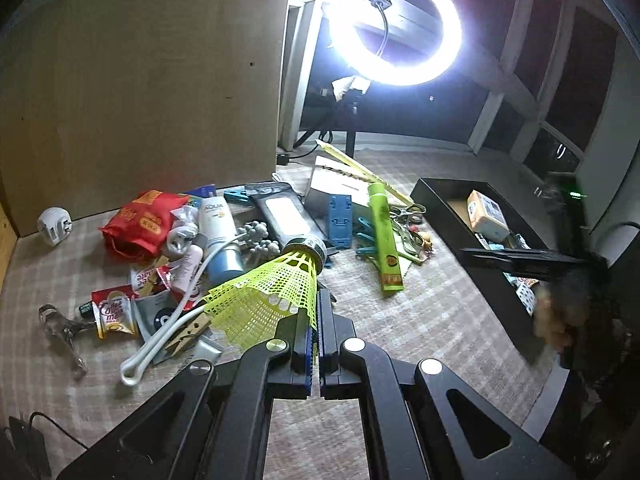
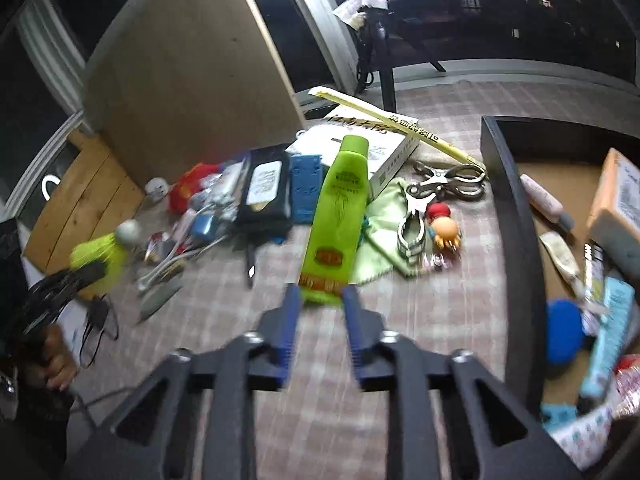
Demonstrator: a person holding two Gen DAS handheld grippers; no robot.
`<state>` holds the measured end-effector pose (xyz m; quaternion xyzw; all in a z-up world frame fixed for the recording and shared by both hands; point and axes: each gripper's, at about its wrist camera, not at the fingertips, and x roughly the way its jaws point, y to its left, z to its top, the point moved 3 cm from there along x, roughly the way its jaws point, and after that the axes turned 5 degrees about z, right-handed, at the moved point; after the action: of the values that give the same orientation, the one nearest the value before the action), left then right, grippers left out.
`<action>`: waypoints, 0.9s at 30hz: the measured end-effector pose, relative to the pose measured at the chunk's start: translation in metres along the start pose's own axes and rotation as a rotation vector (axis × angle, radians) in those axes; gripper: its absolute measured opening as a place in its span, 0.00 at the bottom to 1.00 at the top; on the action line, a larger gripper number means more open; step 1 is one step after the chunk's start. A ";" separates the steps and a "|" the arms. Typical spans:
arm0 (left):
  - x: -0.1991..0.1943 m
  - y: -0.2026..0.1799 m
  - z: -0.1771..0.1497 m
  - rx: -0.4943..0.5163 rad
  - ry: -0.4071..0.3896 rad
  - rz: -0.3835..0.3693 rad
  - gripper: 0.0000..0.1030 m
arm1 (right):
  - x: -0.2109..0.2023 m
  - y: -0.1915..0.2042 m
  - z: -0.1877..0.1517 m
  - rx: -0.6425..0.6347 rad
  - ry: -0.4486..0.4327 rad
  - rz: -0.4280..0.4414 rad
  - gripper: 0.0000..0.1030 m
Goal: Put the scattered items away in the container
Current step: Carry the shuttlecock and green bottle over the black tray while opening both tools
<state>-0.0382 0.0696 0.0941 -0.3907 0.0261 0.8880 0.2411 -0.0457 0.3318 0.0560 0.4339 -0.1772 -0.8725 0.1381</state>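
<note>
My left jaws (image 1: 318, 320) are clamped tight on the skirt of a yellow mesh shuttlecock (image 1: 272, 292), held up off the bench (image 1: 420, 320); my right jaws (image 2: 320, 300) stand partly open and empty, tips either side of the near end of the green tube (image 2: 340, 208) without pressing it. The black container (image 1: 448, 208), already part-filled, lies along the bench's right edge, well apart from the main heap. To do this step well, I judge the shuttlecock should travel right over the container's near wall and be released low, since the thin skirt could crumple or spring away; the right jaws should settle lower around the tube before closing, as its flat end may slip.

The left wrist view shows the ring light (image 1: 396, 24), the red packet (image 1: 140, 220) and coffee sachets (image 1: 114, 316), the shuttlecock's taped cork close up. The right wrist view alone shows the container's contents, the metal clips (image 2: 440, 184) and a small doll figure (image 2: 444, 232), and my hand (image 2: 56, 356) gripping the left tool.
</note>
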 end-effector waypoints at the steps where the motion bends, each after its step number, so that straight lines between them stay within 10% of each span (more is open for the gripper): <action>1: 0.000 0.000 0.000 -0.001 0.002 0.001 0.01 | 0.008 -0.003 0.004 0.006 0.003 -0.015 0.36; 15: 0.001 0.011 0.004 -0.067 -0.006 0.014 0.01 | 0.101 -0.021 0.069 0.053 0.009 -0.139 0.38; 27: 0.018 -0.044 0.034 -0.008 -0.031 -0.086 0.01 | -0.007 -0.016 0.058 0.068 -0.147 -0.050 0.28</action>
<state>-0.0525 0.1236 0.1112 -0.3787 0.0019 0.8829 0.2778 -0.0894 0.3599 0.0869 0.3773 -0.2055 -0.8987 0.0880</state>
